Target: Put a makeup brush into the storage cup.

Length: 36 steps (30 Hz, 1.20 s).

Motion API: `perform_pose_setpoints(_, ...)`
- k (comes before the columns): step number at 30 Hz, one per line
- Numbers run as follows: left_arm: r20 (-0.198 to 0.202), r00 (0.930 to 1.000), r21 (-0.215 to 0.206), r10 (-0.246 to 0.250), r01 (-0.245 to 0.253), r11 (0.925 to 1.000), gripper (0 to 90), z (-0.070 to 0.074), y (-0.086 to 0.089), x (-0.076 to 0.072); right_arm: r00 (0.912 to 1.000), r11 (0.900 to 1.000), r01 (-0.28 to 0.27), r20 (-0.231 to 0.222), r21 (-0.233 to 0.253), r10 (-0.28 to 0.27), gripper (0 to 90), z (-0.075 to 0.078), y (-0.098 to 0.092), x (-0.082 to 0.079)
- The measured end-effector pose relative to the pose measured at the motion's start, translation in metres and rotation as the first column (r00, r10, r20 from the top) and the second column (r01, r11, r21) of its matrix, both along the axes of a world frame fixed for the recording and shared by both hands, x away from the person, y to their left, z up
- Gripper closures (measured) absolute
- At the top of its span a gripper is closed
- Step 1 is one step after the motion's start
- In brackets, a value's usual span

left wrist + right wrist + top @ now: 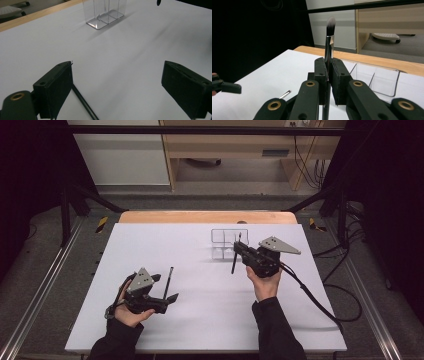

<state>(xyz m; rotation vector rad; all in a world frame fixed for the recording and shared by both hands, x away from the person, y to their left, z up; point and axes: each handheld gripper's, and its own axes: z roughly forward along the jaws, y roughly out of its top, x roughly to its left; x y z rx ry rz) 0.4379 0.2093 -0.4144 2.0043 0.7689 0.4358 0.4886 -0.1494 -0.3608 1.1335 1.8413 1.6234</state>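
The right gripper (328, 82) is clamped on a makeup brush (329, 45), upright just near of the clear organizer (223, 243). It looks light, stiff and slick, best held mid-handle. The left gripper (117, 85) gapes over a second brush (168, 282) lying on the bench (200, 320).

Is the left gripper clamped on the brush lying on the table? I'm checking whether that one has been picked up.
No: the left gripper has its jaws wide apart, and the brush lies on the white table beside one jaw.

A black-handled makeup brush (329, 42) is held upright, bristles up, while a second brush (168, 281) lies flat on the table.
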Motion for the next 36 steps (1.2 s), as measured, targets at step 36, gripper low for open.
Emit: perform_pose_setpoints(36, -0.02, 0.9998, 0.01, -0.005, 0.005, 0.9999, 8.5, -0.003, 0.006, 0.005, 0.9951, 0.995, 0.093, 0.036, -0.024, -0.092, 84.1, 0.018, -0.001, 0.04)
